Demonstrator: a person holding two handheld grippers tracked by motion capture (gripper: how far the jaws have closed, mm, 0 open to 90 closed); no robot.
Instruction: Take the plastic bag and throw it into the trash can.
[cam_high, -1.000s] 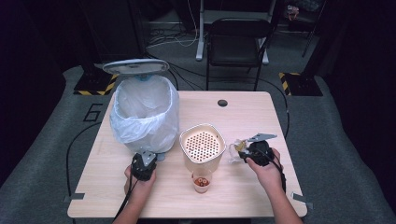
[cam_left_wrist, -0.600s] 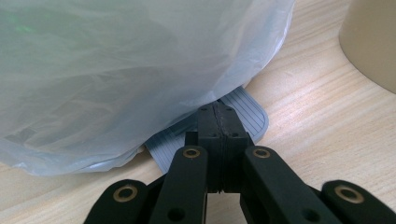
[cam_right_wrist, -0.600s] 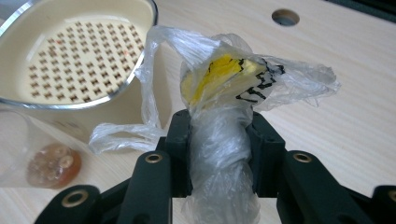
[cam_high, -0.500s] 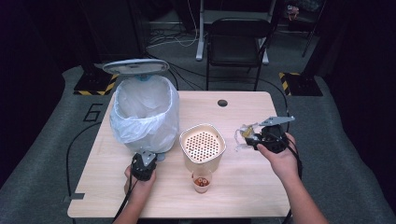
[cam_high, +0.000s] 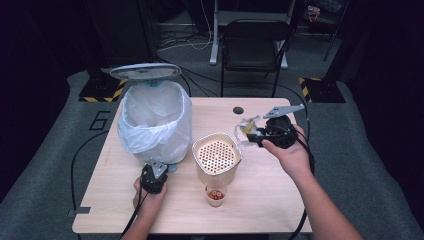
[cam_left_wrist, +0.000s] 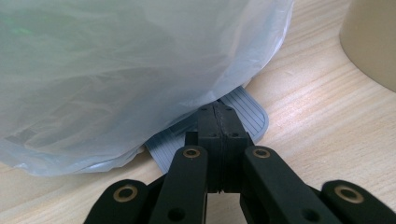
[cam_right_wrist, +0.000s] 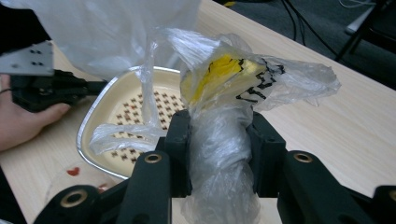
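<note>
The right gripper (cam_high: 256, 135) is clamped on a crumpled plastic bag (cam_right_wrist: 219, 140) with something yellow inside, held in the air above the bench's (cam_high: 300, 210) right half, likely on its way to the bin (cam_high: 155, 125). The left gripper (cam_left_wrist: 217, 121), clenched with nothing between its jaws, presses on the bin's pedal (cam_left_wrist: 243, 112) near the left front edge, which would explain the raised lid (cam_high: 145, 71). A perforated container (cam_high: 216, 155) stands mid-bench, between bag and bin.
</note>
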